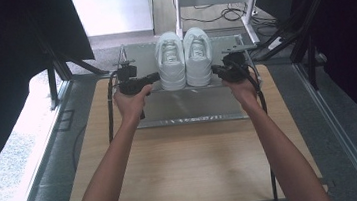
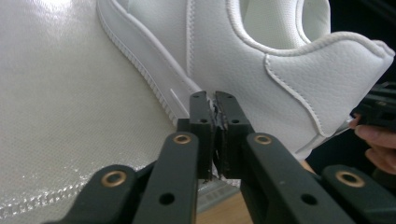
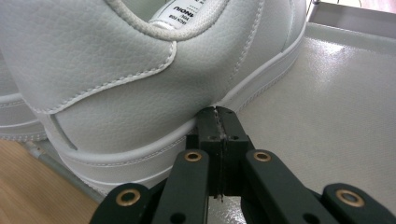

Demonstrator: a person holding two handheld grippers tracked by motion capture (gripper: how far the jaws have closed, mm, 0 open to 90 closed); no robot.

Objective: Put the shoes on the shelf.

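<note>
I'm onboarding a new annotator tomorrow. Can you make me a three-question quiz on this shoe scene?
1. True or false: the two white shoes stand apart at opposite ends of the metal tray.
2. Multiple choice: where is the left tool relative to the left shoe? A) above the laces B) at the outer sole edge near the heel C) inside the shoe opening
3. Fill in: the jaws of the right tool are ____.

Key
1. False; they stand side by side, touching or nearly so.
2. B
3. Shut, tips against the right shoe at its sole.
</note>
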